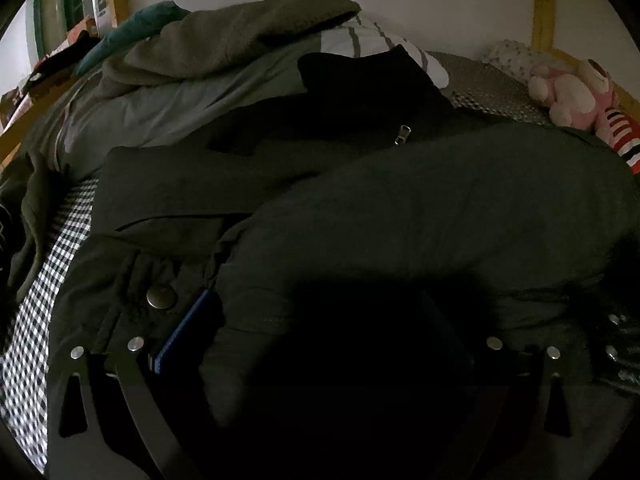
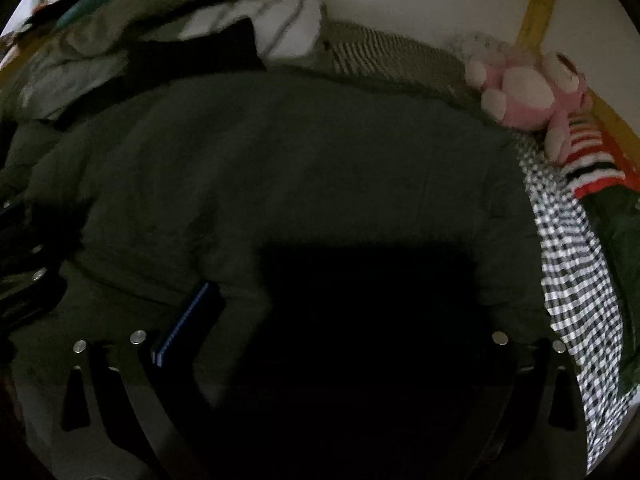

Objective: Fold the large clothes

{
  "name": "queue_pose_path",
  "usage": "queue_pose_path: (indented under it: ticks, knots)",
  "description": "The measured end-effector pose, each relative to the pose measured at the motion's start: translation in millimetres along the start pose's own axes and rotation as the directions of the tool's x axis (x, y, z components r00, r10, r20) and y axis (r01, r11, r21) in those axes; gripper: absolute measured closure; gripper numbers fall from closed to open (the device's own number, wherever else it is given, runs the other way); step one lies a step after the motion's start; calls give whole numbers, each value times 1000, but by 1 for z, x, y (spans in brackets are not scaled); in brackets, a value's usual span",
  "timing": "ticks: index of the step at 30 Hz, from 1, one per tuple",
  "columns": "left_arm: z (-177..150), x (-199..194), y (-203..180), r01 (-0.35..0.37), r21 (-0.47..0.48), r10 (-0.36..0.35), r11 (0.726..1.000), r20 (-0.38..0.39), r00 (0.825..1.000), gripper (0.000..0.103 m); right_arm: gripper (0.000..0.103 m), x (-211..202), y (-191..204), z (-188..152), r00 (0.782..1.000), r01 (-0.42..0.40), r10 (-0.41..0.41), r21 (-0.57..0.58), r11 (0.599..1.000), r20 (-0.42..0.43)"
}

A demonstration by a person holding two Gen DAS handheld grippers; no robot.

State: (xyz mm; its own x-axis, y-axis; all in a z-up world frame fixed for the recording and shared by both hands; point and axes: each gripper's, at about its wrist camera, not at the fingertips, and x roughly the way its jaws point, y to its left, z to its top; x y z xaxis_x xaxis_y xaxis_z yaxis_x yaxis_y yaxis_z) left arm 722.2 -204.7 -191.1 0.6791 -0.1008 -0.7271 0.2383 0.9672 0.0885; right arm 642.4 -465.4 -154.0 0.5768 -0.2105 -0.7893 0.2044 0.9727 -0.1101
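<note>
Dark green jacket (image 1: 400, 208), spread on the checkered bed sheet (image 1: 44, 280). Left gripper (image 1: 320, 320) over it, fingers fully apart, gripping nothing. Right gripper (image 2: 320, 320) over the jacket; finger state cannot be told.

clothes pile (image 1: 224, 52) blocking left, plush toy (image 2: 516, 92) right

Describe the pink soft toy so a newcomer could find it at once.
Start at the bed with the checked sheet and follow the wall to the yellow wooden post. The pink plush toy lies at its foot, beyond the dark green jacket. It alone is pink, with a red-striped top.
</note>
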Motion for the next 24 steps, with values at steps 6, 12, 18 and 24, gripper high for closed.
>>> queue_pose_path:
  ticks: [6, 12, 18, 24]
  knots:
    - [-7, -26, 4, 22, 33, -22, 999, -6, 1000, 5, 3, -90, -33, -56, 987, -59, 58, -1, 998, 153]
    - [-48, -92, 6, 61, 19, -62, 998, 54, 997, 5, 3, -117, -71, -111, 988, -44, 38, 35, 998, 149]
    - [-92, -131, 19, 63, -43, -59, 997, 96, 994, 5, 3, -119, -93, -140, 988, -98, 79, 143, 985, 135]
    - [-126, -145, 39, 8, -2, -8, 1000, 84, 996, 5, 3, -116, -107, -159, 986, -135, 117, 151, 979, 120]
